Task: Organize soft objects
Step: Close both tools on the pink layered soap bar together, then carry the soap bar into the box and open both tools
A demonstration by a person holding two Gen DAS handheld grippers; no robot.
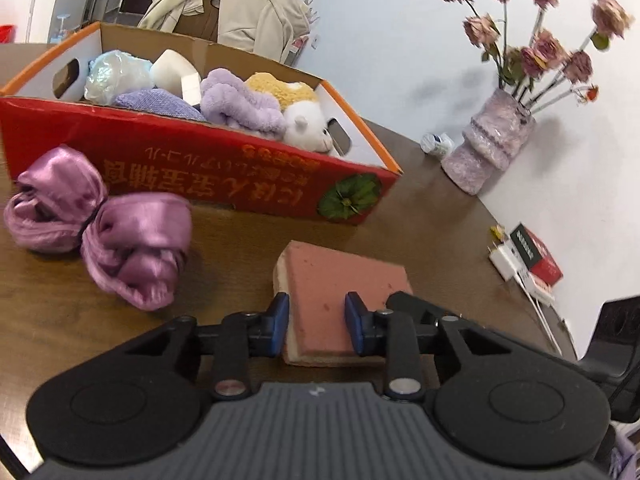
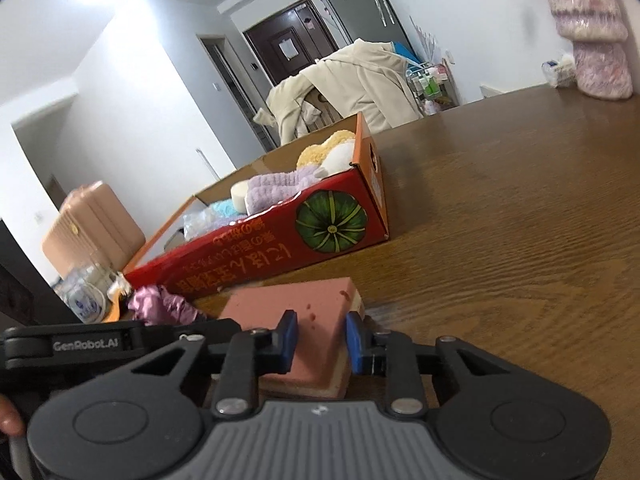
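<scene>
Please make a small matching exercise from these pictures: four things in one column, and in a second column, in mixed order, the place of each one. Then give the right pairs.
Things:
1. pink sponge
2. purple satin bow
3. plush toy
4. vase of dried roses

Places:
A. inside the red box
B. on the table, by the wall
C. between the blue pads of both grippers
D. on the table, in front of the red box

Pairs: 1-C, 2-D, 3-A, 4-B
</scene>
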